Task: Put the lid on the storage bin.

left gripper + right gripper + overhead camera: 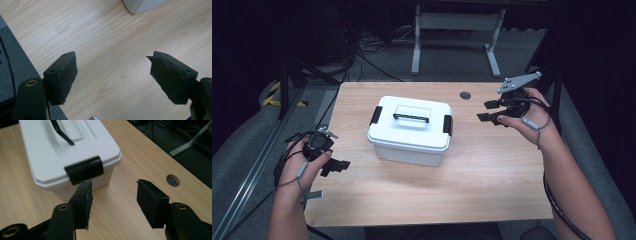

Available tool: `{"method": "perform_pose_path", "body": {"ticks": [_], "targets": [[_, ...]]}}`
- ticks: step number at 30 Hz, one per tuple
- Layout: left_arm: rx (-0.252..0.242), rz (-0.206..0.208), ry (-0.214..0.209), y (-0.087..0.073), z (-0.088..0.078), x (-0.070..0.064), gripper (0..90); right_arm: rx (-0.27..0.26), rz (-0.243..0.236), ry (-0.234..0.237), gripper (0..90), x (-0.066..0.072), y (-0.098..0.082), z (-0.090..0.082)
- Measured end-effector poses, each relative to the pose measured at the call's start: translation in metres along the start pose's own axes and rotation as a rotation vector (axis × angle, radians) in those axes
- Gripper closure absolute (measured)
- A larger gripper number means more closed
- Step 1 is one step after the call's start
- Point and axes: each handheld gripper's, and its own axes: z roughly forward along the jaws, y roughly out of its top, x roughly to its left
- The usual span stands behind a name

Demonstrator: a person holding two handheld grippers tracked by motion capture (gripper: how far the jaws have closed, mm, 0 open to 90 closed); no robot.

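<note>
Left gripper (337,165) and right gripper (484,111) both gape open, well apart.

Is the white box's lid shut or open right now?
Shut. The lid sits flat on the white box, its handle lies down, and the black latch is folded over the rim.
</note>
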Motion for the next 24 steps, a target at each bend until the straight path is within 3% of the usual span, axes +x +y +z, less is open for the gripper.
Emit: {"method": "perform_pose_path", "body": {"ticks": [3,13,20,24], "targets": [[-0.02,-0.006,0.002,-0.001,0.003,0.003,19.4,0.013,-0.005,-0.03,44.0,-0.006,-0.013,-0.002],[-0.039,0.011,0.026,-0.003,0.008,0.009,19.1,0.001,0.132,-0.064,40.9,-0.022,-0.067,0.008],[-0.005,0.016,0.019,-0.001,0.016,0.009,19.1,0.025,0.163,-0.084,39.8,-0.025,-0.097,0.021],[-0.012,0.029,0.023,0.0,0.017,0.007,19.1,0.04,0.169,-0.093,39.8,-0.027,-0.103,0.025]]}}
